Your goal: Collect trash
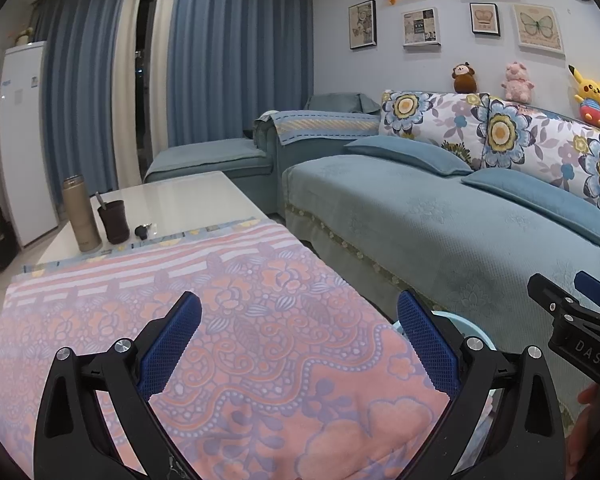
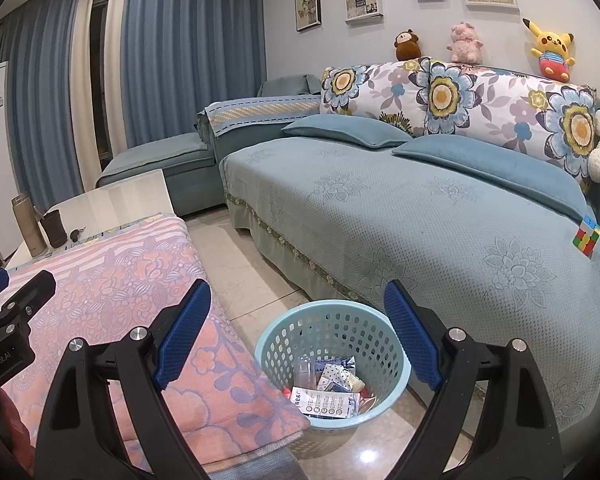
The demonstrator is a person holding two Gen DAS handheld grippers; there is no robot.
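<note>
A light blue plastic basket [image 2: 332,316] stands on the floor between the table and the sofa. It holds several pieces of trash [image 2: 330,386]: paper packets and wrappers. My right gripper [image 2: 298,336] is open and empty, just above the basket. My left gripper [image 1: 300,346] is open and empty over the pink floral cloth [image 1: 228,320] on the table. A sliver of the basket rim [image 1: 460,318] shows behind the left gripper's right finger. The right gripper shows at the right edge of the left wrist view [image 1: 572,320].
A gold thermos [image 1: 80,216], a dark cup [image 1: 114,222] and keys [image 1: 142,231] stand on the white table [image 1: 180,196] beyond the cloth. A blue sofa [image 2: 440,216] with cushions and a Rubik's cube [image 2: 587,236] lies right. A white cabinet [image 1: 22,140] stands at far left.
</note>
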